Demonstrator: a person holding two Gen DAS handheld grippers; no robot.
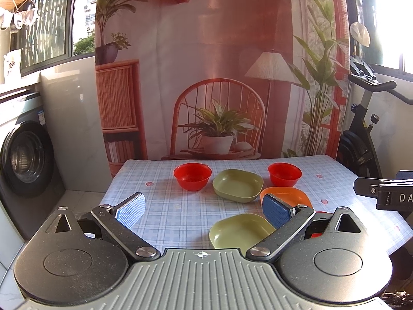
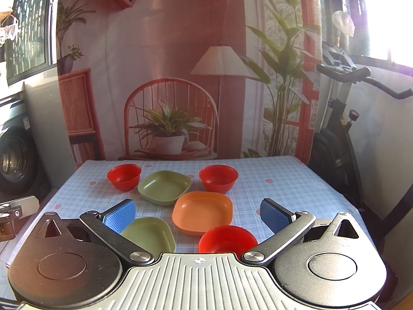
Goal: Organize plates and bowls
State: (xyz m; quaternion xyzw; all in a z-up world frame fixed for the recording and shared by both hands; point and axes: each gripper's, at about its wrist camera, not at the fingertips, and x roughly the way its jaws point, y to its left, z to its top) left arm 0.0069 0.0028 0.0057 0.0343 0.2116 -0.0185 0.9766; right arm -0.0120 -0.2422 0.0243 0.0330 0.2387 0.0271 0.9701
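Observation:
On the checked tablecloth (image 2: 271,191) lie two green square plates, one far (image 2: 164,187) and one near (image 2: 149,235), an orange square plate (image 2: 202,211) and three red bowls: far left (image 2: 124,176), far right (image 2: 218,178), near (image 2: 227,240). In the left wrist view I see the near green plate (image 1: 240,230), far green plate (image 1: 237,184), orange plate (image 1: 289,193) and two far red bowls (image 1: 192,175) (image 1: 284,173). My left gripper (image 1: 204,208) is open and empty above the near table edge. My right gripper (image 2: 198,215) is open and empty above the near dishes.
A printed backdrop hangs behind the table. A washing machine (image 1: 24,160) stands to the left and an exercise bike (image 2: 343,129) to the right. The right gripper's body shows at the left wrist view's right edge (image 1: 382,190).

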